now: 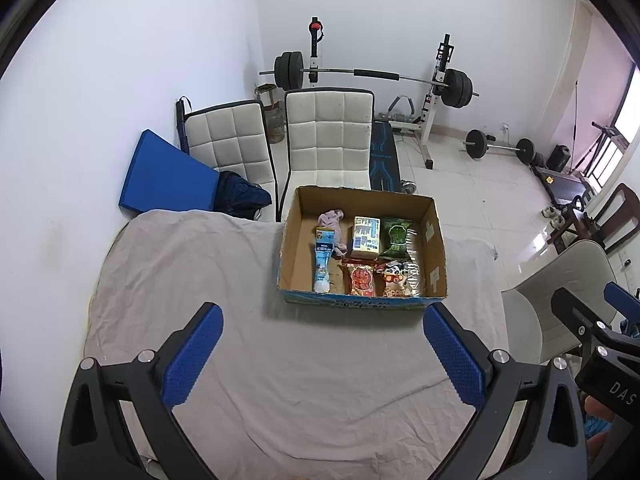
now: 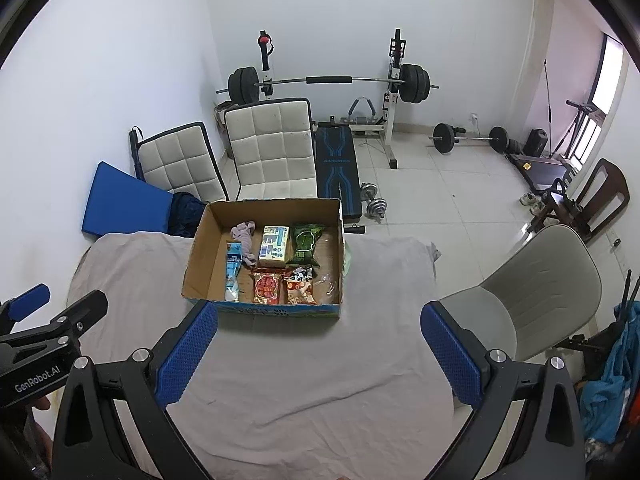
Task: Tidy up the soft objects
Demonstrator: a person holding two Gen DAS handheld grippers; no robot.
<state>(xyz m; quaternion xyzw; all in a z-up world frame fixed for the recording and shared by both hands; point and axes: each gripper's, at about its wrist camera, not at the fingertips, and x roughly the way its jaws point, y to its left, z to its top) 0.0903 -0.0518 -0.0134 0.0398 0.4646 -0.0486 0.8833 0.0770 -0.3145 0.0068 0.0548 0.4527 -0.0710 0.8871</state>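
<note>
At the far edge of the cloth-covered tabletop (image 1: 192, 280), left wrist view: cardboard box (image 1: 434, 236) holds the soft packets, blue tube pouch (image 1: 323, 260), sock (image 1: 334, 222), green snack bag (image 1: 396, 236). Left hand-held gripper (image 1: 323, 354) spread wide, empty.

Right wrist view: same cardboard box (image 2: 196, 256), red packet (image 2: 267, 288) at its near wall. Right hand-held gripper (image 2: 320, 354) released, empty.

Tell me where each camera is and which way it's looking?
Left wrist: sits on the left gripper, looking across the cloth-covered table at the cardboard box; its open blue fingers show, and the right gripper at the right edge.
Right wrist: sits on the right gripper, facing the same box; the left gripper shows at left.
Both share the box, white chairs and barbell.
</note>
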